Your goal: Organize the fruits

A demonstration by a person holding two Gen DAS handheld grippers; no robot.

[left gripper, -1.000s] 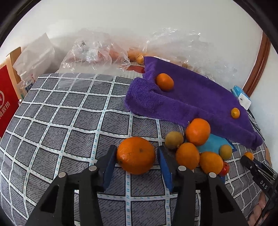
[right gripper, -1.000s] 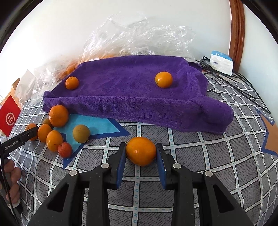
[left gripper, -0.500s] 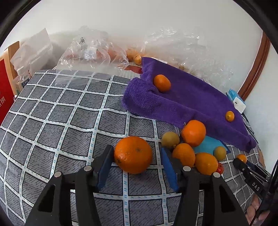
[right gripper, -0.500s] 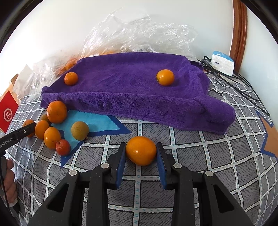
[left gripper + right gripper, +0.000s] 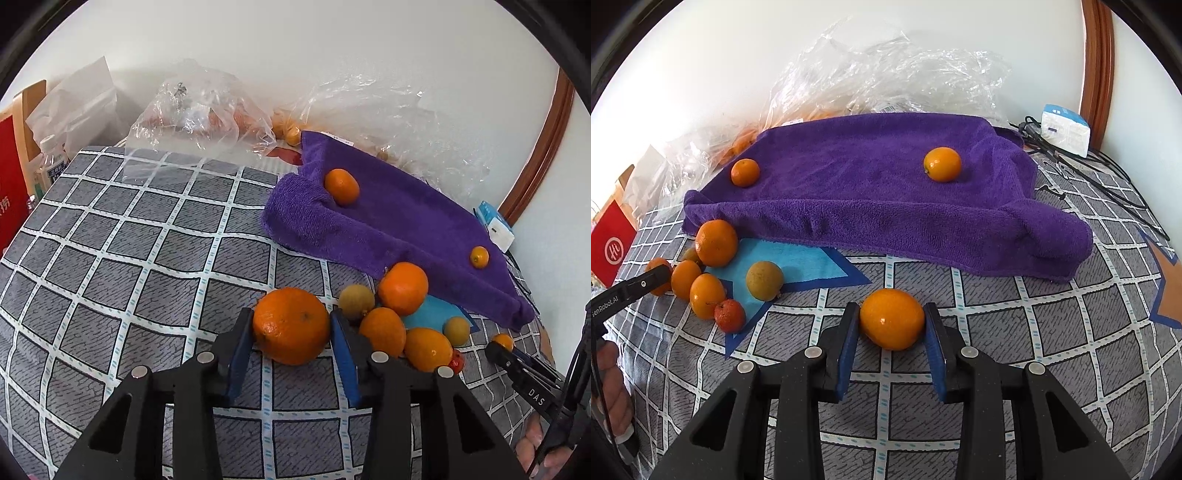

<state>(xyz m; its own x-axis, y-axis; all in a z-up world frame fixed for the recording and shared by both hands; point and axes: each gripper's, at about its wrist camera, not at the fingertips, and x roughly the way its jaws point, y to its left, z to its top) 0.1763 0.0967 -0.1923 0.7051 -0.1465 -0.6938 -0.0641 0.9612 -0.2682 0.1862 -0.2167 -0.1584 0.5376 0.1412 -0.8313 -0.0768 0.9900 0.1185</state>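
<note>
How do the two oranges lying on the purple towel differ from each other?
In the right wrist view, the left orange looks smaller and deeper orange; the right orange looks bigger and yellower, though it also lies nearer the camera. The left one sits near the purple towel's back left corner, the right one toward its right side. Both rest loose, untouched by any gripper.

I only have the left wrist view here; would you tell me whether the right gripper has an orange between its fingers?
Observer: Yes, the right gripper has an orange between its blue pads, both touching it, low over the checked cloth.
Operator: Thank you. Is anything beside the white box?
Observer: Black cables trail from beside it across the cloth.
Operator: And right of the purple towel?
Observer: An orange star shape edged in blue is printed on the cloth there.
</note>
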